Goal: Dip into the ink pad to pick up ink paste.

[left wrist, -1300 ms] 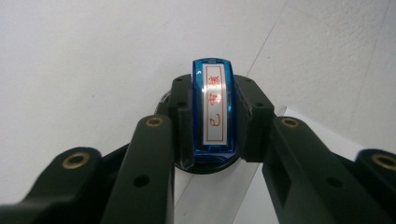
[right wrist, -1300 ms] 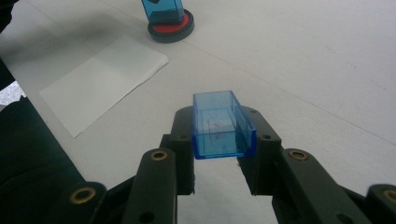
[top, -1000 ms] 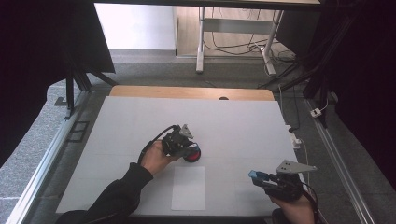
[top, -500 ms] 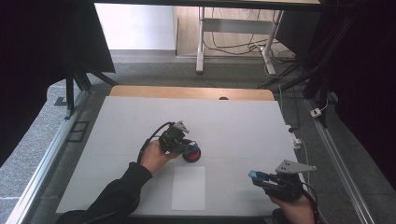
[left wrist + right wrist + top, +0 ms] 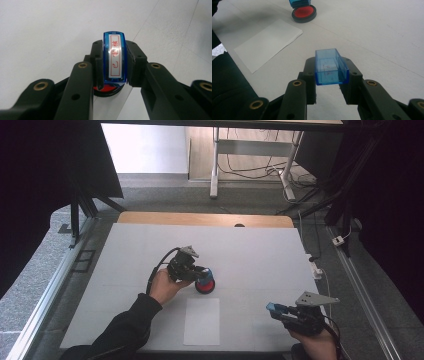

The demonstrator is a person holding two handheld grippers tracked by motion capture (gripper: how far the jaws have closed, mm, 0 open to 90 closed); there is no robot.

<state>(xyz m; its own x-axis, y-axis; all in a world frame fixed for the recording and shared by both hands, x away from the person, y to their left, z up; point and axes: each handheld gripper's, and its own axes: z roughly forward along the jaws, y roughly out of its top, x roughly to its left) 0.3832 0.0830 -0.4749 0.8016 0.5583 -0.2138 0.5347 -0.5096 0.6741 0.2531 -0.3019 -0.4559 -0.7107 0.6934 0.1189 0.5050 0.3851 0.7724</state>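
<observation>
The white tabletop (image 5: 260, 250) is carrying a blank paper sheet (image 5: 201, 321) near its front edge, probably lying ready for an imprint. Toward the middle, the left gripper (image 5: 199, 272) is pressing a blue stamp (image 5: 114, 58) down onto the red ink pad (image 5: 205, 286), apparently loading it with ink, its fingers (image 5: 136, 62) clamping the stamp's sides. By the front right corner, the right gripper (image 5: 329, 82) is holding the stamp's clear blue cap (image 5: 330, 66) aside, its fingers squeezing it.

blue plastic stamp (image 5: 114, 60) with red characters on its white label, upright over my round red ink pad (image 5: 205, 285); its clear blue open cap (image 5: 330, 67) held well apart.
</observation>
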